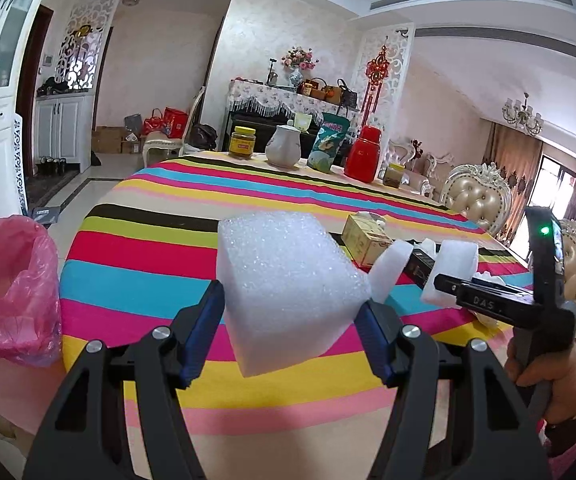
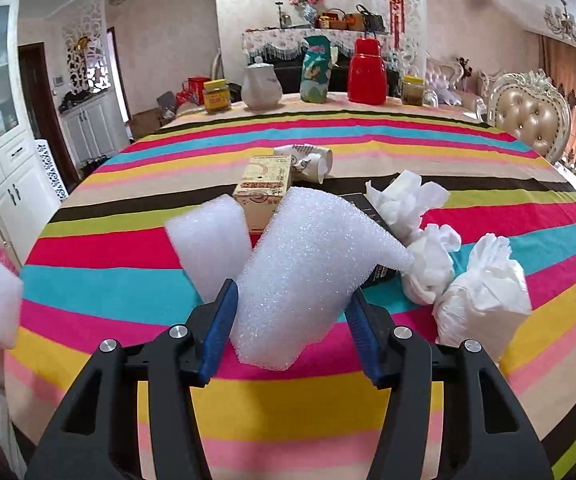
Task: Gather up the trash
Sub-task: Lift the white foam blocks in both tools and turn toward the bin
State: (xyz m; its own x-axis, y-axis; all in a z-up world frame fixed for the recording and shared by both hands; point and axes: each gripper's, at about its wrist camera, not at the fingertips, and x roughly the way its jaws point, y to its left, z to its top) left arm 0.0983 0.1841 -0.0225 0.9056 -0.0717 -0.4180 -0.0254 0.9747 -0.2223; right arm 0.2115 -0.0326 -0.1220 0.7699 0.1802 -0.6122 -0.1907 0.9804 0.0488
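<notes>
My left gripper (image 1: 289, 296) is shut on a thick white foam block (image 1: 288, 272), held above the striped tablecloth (image 1: 136, 248). The right gripper (image 2: 291, 292) is shut on a curved white foam piece (image 2: 311, 264), both blue pads pressing its sides. A second foam piece (image 2: 212, 244) stands just left of it on the cloth. Behind lie a small cardboard box (image 2: 262, 196), a crushed paper cup (image 2: 307, 160), a flat black box (image 2: 367, 204) and three crumpled tissues (image 2: 483, 300) to the right. A bin lined with a pink bag (image 1: 8, 284) stands open at the table's left edge.
Along the far edge of the table stand a yellow-lidded jar (image 2: 216, 96), a white teapot (image 2: 262, 86), a green snack bag (image 2: 315, 68), a red flask (image 2: 367, 72) and another jar (image 2: 412, 90). A padded chair (image 2: 527, 116) is at the right side. A person's hand (image 1: 543, 372) grips the right tool.
</notes>
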